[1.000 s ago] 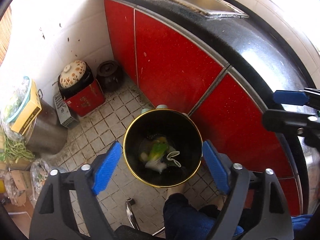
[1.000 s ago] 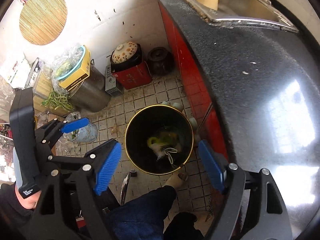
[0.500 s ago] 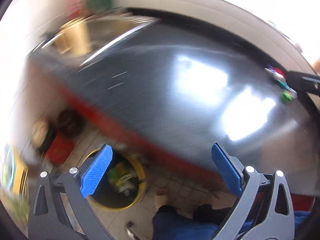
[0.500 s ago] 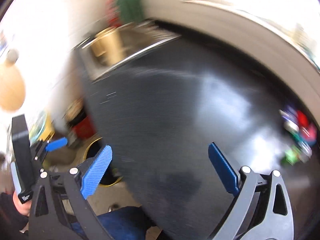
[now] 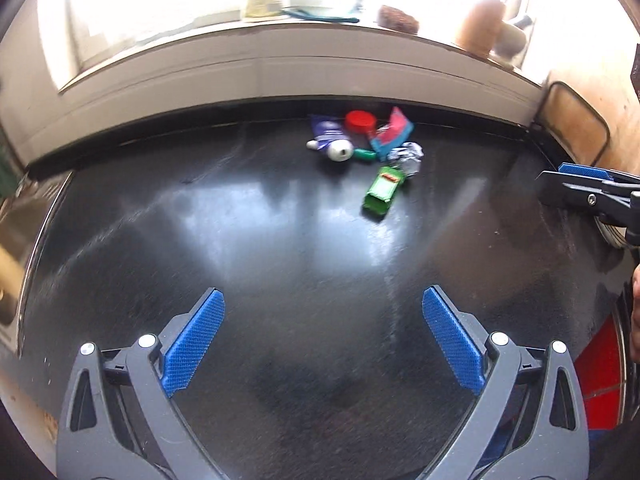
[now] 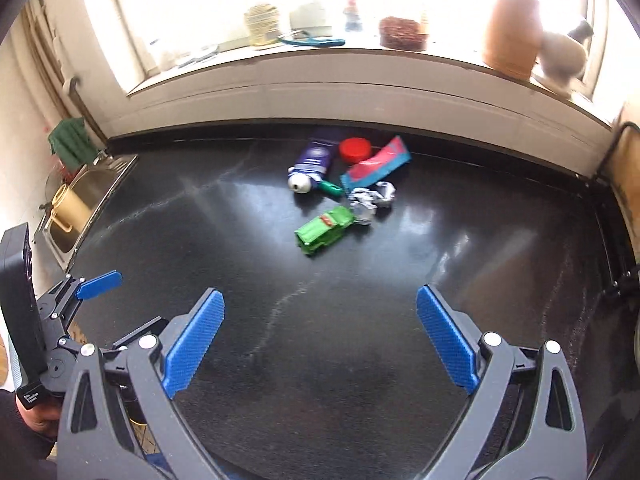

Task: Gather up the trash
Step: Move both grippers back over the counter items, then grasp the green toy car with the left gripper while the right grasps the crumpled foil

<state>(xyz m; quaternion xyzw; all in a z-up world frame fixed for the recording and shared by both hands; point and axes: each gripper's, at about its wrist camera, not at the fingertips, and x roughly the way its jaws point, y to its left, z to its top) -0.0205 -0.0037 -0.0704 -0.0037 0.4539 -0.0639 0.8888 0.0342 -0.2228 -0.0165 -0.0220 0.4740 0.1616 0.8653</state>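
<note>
Both grippers hover above the black desk (image 6: 200, 216) with their blue pads spread wide and nothing between them: the left gripper (image 5: 322, 332) and the right gripper (image 6: 320, 330). In the right wrist view the left gripper also shows at the near left edge.

The trash lies in a small heap at the far side of the desk, close under the window sill (image 6: 360, 92), well apart from both grippers, with bare desk between. A flattened green carton (image 6: 324, 230) is the nearest piece. Just behind it lies crumpled silver foil (image 6: 370, 200), touching a red and teal wrapper (image 6: 376, 166). To the left lies a purple tube with a white cap (image 6: 312, 164), a small green cap (image 6: 332, 188) beside it, and a red lid (image 6: 355, 149) at the back. Print on the carton and the tube is too blurred to read.

On the sill stand a pale jar (image 6: 262, 24), a brown bowl (image 6: 403, 33) and a terracotta jug (image 6: 510, 38). At the far left a steel sink (image 6: 90, 184) holds a yellow mug (image 6: 68, 210), a green cloth (image 6: 68, 142) behind it.
</note>
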